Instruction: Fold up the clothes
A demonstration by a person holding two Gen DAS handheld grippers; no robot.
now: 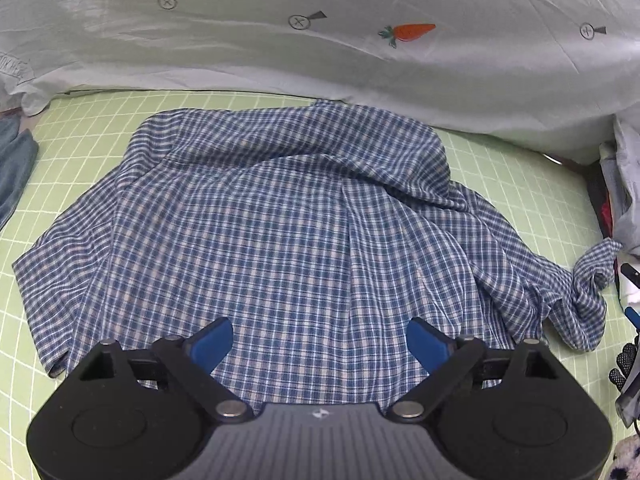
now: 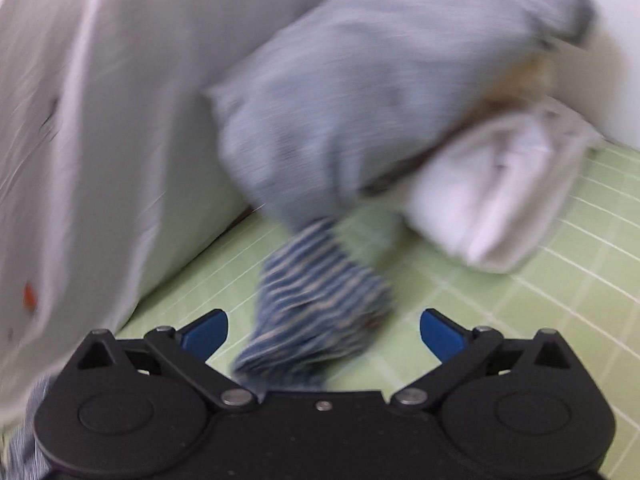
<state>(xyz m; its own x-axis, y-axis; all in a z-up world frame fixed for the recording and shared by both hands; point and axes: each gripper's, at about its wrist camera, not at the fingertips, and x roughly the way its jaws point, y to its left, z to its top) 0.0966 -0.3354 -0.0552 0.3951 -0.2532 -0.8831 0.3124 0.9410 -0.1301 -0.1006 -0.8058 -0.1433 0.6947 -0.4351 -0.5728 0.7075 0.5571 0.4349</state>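
hovering over a blue checked shirt [image 1: 280, 232] spread rumpled on the green grid mat [image 1: 532, 184], our left gripper [image 1: 320, 344] and right gripper [image 2: 324, 332] both gape, holding nothing; the bunched sleeve [image 2: 316, 304] at right may snag and skew any fold.

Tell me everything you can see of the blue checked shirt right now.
The blue checked shirt is thin woven cloth in a blue and white check, spread on the green grid sheet, wrinkled, with ridged folds toward its far right. One sleeve trails right, bunched at its end. The open left gripper hovers at its near hem, gripping nothing.
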